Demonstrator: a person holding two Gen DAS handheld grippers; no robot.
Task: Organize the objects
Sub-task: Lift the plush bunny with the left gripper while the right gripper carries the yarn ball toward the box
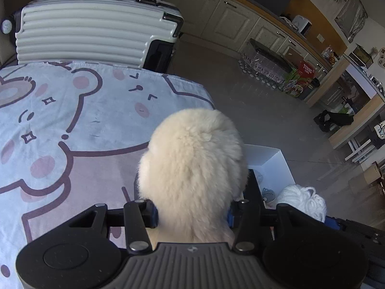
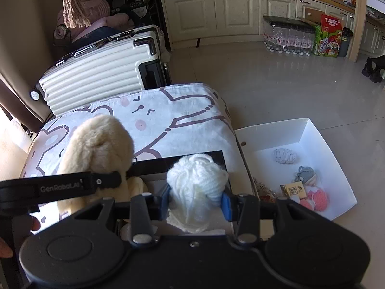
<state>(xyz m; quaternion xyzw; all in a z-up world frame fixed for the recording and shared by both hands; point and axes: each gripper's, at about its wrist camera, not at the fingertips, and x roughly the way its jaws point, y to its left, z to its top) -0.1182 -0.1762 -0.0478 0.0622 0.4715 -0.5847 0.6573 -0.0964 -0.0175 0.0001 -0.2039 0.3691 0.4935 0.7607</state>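
Room: kitchen floor, pale cupboards at the back, and a white suitcase (image 2: 101, 72) lying behind the table.
Table: you work over a blanket (image 1: 72, 125) with bear drawings; it covers the whole top and hangs over the edge.
Left gripper (image 1: 192, 216): your fingers squeeze a fluffy cream toy (image 1: 192, 168). It bulges out far past both pads.
Right gripper (image 2: 195, 202): your fingers squeeze a white ball of yarn (image 2: 196, 178). They are partly closed and the yarn fills the gap.
Box: a white box (image 2: 320, 134) sits on the floor just beside the table. It holds a grey knitted piece (image 2: 285, 155), a small grey doll (image 2: 305, 172), a pink knitted thing (image 2: 317, 198) and a little card (image 2: 292, 190).
Tray: a dark flat tray (image 2: 180, 162) lies on the table under the yarn. I cannot tell what else is in it.
Where the things are: both soft things hang in the air in your grippers, near the table edge closest to the box.
Risk, slipping: the toy is big and soft, so it may slide out if you swing it fast.
Risk, loose thread: a loop of yarn may catch on a finger and trail after you let go.
Risk, missing: the toy hides most of the box from the left camera, so you may drop it on the floor.
Risk, bumping: your two grippers are close, so they may knock together over the box.
Risk, squashing: the toy may land on the small doll and cover it.
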